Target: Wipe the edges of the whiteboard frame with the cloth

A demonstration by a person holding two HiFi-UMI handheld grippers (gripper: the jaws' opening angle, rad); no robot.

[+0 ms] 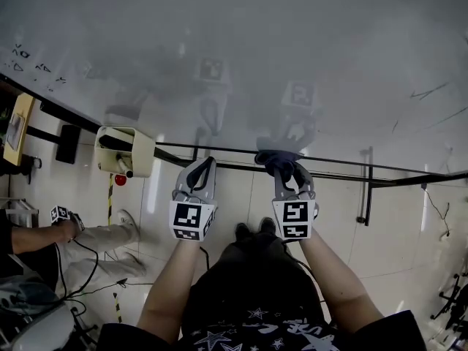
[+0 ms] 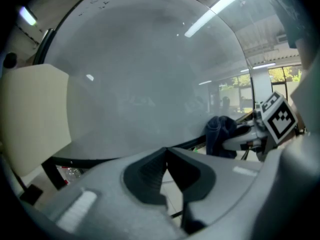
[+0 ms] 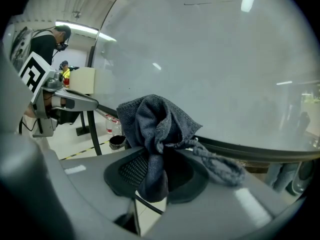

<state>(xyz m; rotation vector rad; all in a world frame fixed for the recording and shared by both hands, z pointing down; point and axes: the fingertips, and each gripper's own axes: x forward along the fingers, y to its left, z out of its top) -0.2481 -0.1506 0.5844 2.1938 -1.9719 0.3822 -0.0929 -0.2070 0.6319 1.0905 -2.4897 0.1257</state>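
Largest first: one whiteboard [image 1: 307, 50] fills the upper part of my head view. Its dark bottom rail [image 3: 250, 150] slants across the view just above both tools. Under that edge lies pale tiled floor [image 1: 241, 192].

At the left, a single cream box [image 1: 126, 151] hangs at the rail, near the left gripper [image 1: 202, 167]. To the right, the rail runs bare as far as one dark upright bar [image 1: 369, 185], so the widest open stretch is on that side.

One other person [image 1: 33, 236] is at the lower left, well apart from the board edge.

I count two grippers, side by side just under the rail. The left one has its jaws pressed together on nothing. The right gripper [image 3: 155, 171] is clenched on the one dark grey cloth [image 3: 155, 126]. The cloth bunches up above the jaws, with a twisted tail trailing right. It sits right at the bottom rail (touching it or only close, I cannot tell).
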